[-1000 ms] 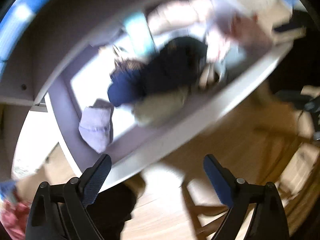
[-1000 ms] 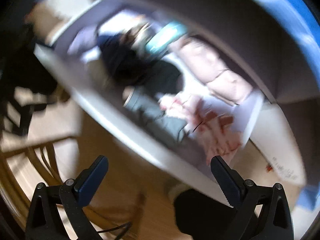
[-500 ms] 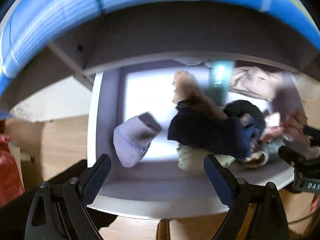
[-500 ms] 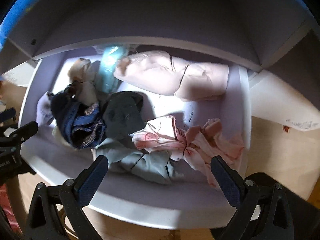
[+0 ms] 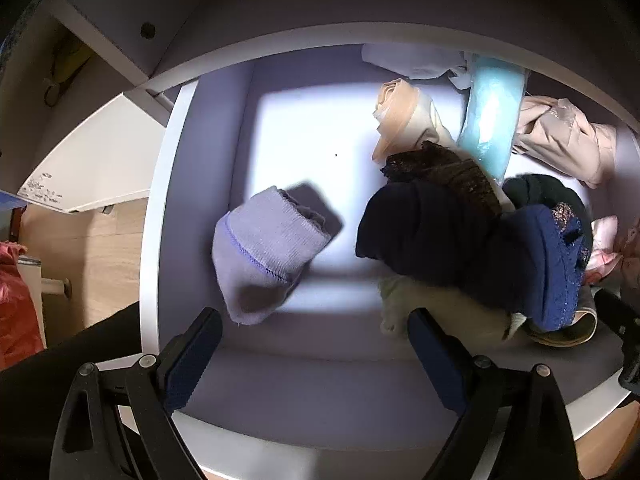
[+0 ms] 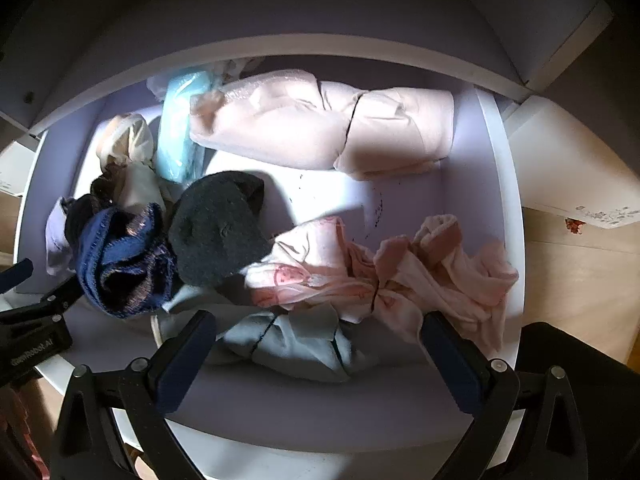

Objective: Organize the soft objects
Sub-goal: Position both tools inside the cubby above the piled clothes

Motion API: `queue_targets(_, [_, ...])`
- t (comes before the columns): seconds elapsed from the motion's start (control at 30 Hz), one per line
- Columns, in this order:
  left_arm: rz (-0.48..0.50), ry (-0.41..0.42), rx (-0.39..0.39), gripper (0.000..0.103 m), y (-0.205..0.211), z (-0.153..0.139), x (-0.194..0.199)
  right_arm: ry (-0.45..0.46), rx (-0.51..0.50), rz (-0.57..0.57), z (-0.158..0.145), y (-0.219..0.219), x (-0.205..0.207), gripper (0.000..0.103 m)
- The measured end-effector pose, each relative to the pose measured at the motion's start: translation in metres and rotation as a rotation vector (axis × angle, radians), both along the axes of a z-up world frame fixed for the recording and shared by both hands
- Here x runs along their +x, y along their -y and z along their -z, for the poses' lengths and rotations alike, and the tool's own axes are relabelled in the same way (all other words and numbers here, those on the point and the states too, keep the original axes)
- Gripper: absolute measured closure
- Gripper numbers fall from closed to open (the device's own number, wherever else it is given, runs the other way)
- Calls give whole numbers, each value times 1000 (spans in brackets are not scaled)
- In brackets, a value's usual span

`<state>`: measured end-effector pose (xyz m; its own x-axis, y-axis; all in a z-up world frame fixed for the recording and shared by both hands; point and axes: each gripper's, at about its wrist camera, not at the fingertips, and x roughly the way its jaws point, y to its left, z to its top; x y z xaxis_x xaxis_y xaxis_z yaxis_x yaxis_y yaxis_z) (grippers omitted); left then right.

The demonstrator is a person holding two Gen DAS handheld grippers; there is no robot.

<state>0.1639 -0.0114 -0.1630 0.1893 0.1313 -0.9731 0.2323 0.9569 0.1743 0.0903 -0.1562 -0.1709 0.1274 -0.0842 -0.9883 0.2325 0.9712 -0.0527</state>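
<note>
An open white drawer [image 5: 152,216] holds loose soft garments. In the left wrist view a lilac sock [image 5: 264,252] lies alone at left, beside a dark navy pile [image 5: 460,244] with a brown lace piece [image 5: 444,168]. My left gripper [image 5: 312,340] is open and empty just in front of the sock. In the right wrist view a dark grey sock [image 6: 220,228], pink garments [image 6: 380,276] and a pale blue cloth [image 6: 288,336] lie in front of my right gripper [image 6: 320,340], which is open and empty.
At the back of the drawer are a light blue roll [image 6: 182,128] and folded pale pink pieces [image 6: 320,124]. A cabinet shelf edge [image 6: 280,48] overhangs the drawer. Wooden floor [image 6: 576,272] lies to the right. A red item [image 5: 16,300] sits at the far left.
Both grippers have swung from the floor and drawer front to look down into the drawer and moved closer to the clothes. Both stayed open and empty.
</note>
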Motion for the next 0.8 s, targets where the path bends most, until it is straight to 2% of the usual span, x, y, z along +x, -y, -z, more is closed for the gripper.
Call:
queue_targets(0.1, [-27,-19,-29,8,-9,-1,-2,-31,-8,3,7,1,-4,0])
queue_targets(0.27, [-28,-16,-23,8,-15,-5,-7,-52,51,64,15,13,-12,0])
queue_targets(0.4, [-28,-39,-16,8,-16,-9,-10,-51,39,68,25,15,-21,0])
queue_targets(0.8, [-18,-164,-9,7,-27,-11,-20,-122,33,87,41,26,-39,0])
